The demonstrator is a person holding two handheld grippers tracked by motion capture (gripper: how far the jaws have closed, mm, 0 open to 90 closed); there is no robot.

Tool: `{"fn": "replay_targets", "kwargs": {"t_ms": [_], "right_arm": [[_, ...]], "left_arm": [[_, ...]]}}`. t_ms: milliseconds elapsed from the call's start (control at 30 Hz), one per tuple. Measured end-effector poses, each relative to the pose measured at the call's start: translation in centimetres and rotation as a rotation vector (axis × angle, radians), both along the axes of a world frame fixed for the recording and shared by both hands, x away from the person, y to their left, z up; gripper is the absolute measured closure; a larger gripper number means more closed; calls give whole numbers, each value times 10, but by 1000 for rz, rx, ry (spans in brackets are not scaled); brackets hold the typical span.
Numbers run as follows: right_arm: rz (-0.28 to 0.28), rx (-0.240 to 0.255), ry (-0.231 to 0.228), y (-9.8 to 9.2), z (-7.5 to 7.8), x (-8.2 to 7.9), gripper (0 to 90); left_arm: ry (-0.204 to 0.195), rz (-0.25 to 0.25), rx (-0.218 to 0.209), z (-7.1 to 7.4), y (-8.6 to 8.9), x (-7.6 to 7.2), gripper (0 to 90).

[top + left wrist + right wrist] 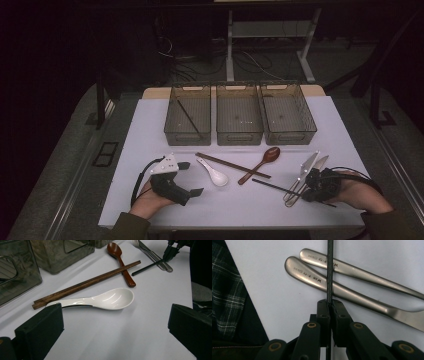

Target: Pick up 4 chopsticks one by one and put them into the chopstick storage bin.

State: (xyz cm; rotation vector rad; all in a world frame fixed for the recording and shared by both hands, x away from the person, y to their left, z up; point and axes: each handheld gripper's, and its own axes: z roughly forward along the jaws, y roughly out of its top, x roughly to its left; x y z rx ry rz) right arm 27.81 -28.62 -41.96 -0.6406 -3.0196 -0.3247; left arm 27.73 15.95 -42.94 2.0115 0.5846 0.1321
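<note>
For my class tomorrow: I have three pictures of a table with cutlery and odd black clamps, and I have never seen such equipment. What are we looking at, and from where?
No robot here: a person holds a hand-held two-jaw gripper in each hand. The high view looks down on the white table from above the person's side. The other two come from cameras riding on each gripper, looking along its black jaws.

On the table stand three clear grey plastic bins; the left one holds a thin dark stick. In front lie a white ceramic soup spoon, a pair of brown wooden chopsticks, a reddish-brown wooden spoon and two silver metal utensils.

The left gripper is open, holding nothing, aimed at the white spoon. The right gripper is shut on a thin black chopstick that lies across the metal handles.
</note>
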Motion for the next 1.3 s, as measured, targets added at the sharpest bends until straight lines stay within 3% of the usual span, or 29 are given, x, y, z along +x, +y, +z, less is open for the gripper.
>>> {"fn": "replay_targets", "kwargs": {"t_ms": [133, 400, 733, 1300], "right_arm": [[20, 17, 3, -2, 0, 0, 846], [8, 89, 7, -11, 5, 2, 849], [-7, 194, -32, -19, 16, 4, 849], [-223, 372, -83, -12, 24, 22, 849]], "left_arm": [[-1, -1, 1, 0, 0, 0, 0], [-1, 0, -1, 0, 0, 0, 0], [-1, 0, 0, 0, 0, 0, 0], [0, 7, -2, 0, 0, 0, 0]]}}
